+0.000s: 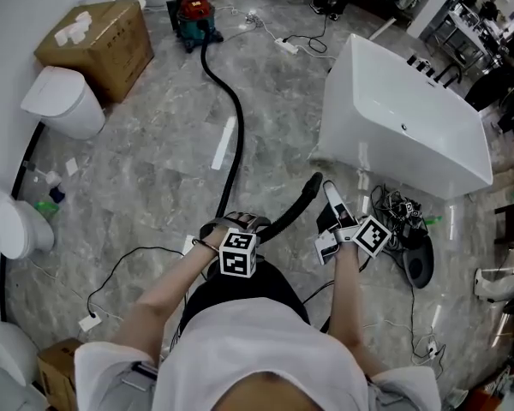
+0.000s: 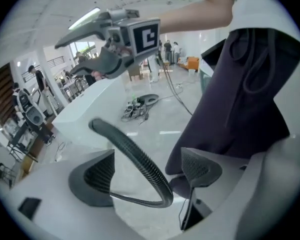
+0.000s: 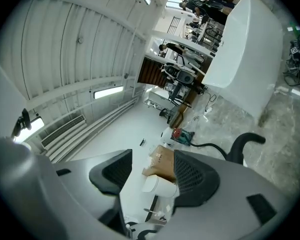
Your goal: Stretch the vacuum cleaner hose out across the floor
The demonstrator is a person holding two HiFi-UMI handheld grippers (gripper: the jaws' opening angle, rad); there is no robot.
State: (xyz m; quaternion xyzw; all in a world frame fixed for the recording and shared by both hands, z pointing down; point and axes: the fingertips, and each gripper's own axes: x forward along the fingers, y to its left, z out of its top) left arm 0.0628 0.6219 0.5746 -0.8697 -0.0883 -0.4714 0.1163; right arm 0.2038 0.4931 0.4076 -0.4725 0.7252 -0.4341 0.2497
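Note:
A red and teal vacuum cleaner stands at the far end of the marble floor. Its black ribbed hose runs toward me to my left gripper, then curves up to a free end. In the left gripper view the hose passes between the wide-open jaws of the left gripper and neither pad presses on it. My right gripper hovers just right of the hose end, open, with nothing between its fingers. From that view the hose end and vacuum cleaner show beyond.
A white bathtub stands to the right, with a tangle of cables at its near corner. A cardboard box and toilets line the left wall. A power strip and thin cords lie on the floor.

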